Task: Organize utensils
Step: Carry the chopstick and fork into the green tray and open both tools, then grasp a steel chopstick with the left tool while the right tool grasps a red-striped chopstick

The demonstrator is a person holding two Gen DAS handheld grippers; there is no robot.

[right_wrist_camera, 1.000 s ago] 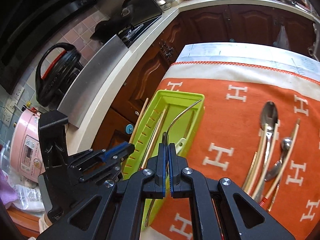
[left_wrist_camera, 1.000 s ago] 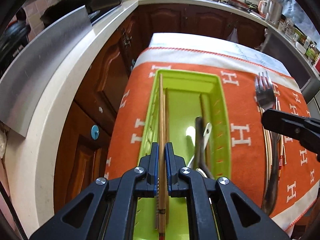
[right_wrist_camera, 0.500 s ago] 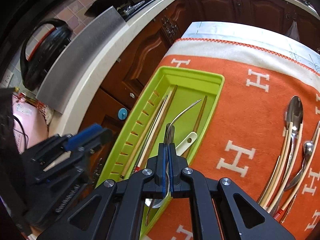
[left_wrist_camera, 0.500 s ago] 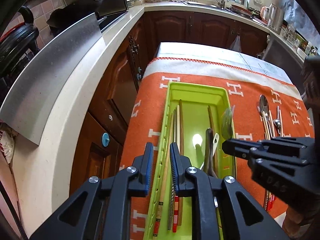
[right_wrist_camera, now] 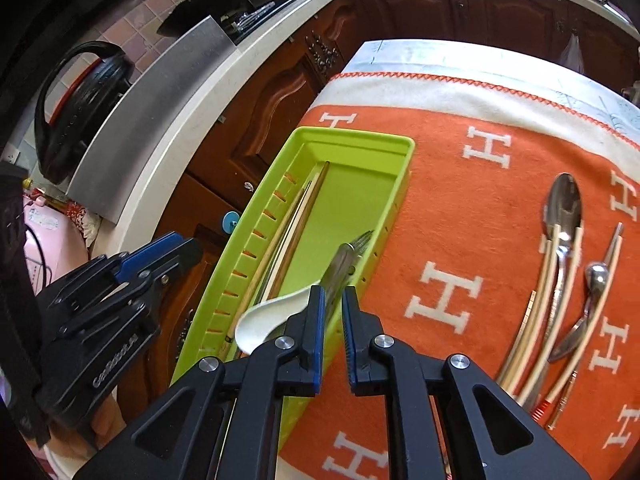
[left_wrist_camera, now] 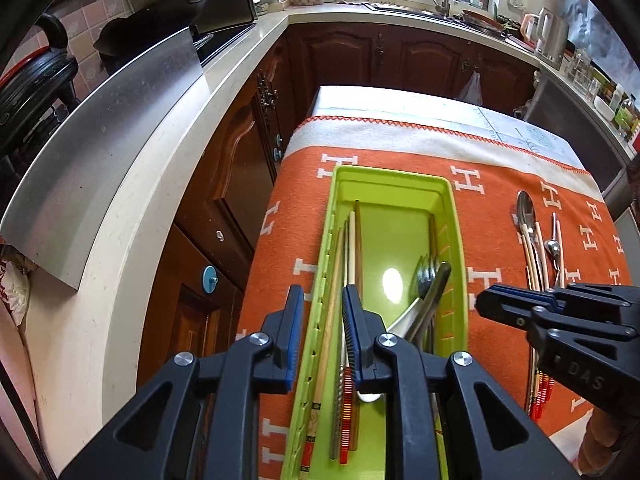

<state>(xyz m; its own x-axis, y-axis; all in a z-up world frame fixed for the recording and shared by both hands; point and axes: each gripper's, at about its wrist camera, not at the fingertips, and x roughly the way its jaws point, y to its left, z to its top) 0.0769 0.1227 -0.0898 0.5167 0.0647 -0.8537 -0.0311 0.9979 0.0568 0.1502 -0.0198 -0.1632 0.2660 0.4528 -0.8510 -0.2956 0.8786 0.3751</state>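
Left wrist view: your left gripper (left_wrist_camera: 319,322) has just been opening; its fingers (left_wrist_camera: 293,320) stand apart, straddling the near left wall of the long lime-green plastic utensil tray (left_wrist_camera: 394,178). They press on nothing. The pale wooden chopsticks (left_wrist_camera: 349,248) lie free along the tray's left side, parallel to the wall, so that drop looks finished. Lengthwise placement makes sense: the tray is narrow and long items only fit that way. A steel fork (left_wrist_camera: 426,276) lies on the tray's right side, tines pointing away from you. The right gripper (left_wrist_camera: 516,300) is seen side-on here, just right of the tray over the orange blanket with white H letters (left_wrist_camera: 476,208) that covers the worktop.

Right wrist view: your right gripper (right_wrist_camera: 330,334) has also just been opening. Its fingers (right_wrist_camera: 313,328) show a clear gap, with the fork handle (right_wrist_camera: 340,266) running between them; I see no pad pressing on it, so I read it as let go, resting in the tray. A white ceramic spoon (right_wrist_camera: 264,316) lies by the near end. Still unsorted on the blanket, well right of the tray: a big steel spoon (right_wrist_camera: 564,204), a smaller spoon (right_wrist_camera: 596,276) and cream chopsticks (right_wrist_camera: 536,320), bundled roughly parallel. Likely your next pick.
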